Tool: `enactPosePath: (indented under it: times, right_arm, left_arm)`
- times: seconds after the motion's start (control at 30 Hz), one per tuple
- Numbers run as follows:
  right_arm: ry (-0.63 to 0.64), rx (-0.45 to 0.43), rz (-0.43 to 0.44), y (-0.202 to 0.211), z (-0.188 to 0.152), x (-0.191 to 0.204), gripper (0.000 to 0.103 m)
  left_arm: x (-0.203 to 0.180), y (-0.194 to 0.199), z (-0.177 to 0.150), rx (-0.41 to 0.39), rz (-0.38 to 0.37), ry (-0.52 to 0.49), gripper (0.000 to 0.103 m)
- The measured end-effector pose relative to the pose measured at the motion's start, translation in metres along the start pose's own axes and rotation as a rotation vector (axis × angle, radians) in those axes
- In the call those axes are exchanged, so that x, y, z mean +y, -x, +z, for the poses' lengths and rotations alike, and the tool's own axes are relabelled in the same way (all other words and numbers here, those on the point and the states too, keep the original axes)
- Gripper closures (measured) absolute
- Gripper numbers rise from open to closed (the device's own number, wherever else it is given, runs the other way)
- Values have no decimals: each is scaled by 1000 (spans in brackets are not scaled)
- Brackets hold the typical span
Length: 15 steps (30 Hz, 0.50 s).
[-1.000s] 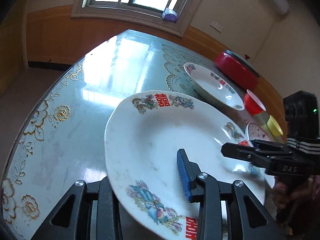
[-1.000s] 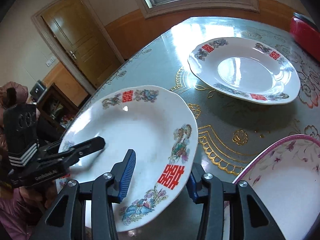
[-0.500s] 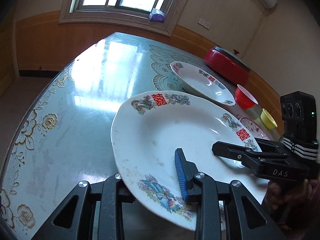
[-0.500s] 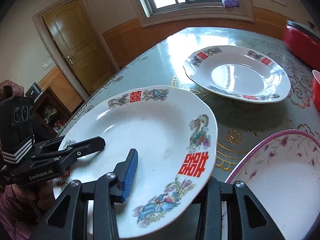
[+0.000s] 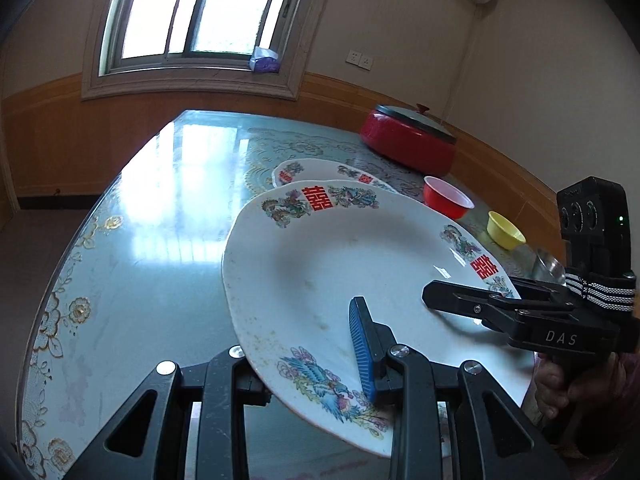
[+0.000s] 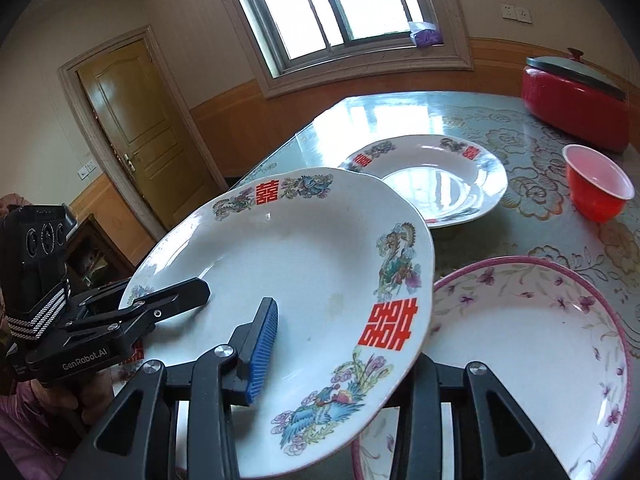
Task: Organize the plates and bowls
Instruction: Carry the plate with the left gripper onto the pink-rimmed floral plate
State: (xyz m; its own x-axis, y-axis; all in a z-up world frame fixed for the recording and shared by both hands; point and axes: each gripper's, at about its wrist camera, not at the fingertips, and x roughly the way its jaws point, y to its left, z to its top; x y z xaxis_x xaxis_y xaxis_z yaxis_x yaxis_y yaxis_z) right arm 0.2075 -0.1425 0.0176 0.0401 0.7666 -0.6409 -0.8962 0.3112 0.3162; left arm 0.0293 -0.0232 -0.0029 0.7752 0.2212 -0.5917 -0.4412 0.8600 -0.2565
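your left gripper (image 5: 320, 364) and right gripper (image 6: 340, 344) each clamp a rim of the white plate (image 5: 320, 264), tilted above the table (image 5: 160, 208) near 2 other plates.
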Motion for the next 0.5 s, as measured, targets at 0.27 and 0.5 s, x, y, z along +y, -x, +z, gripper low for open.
enactPosePath:
  times: [0.27, 0.5]
  right_arm:
    - [-120, -36, -136, 52, -18, -44, 64]
    - [-233, -6, -221, 76, -42, -79, 64]
  left_arm:
    - [-58, -33, 12, 62, -148, -103, 70]
    - [-98, -68, 8, 157, -238, -153, 69]
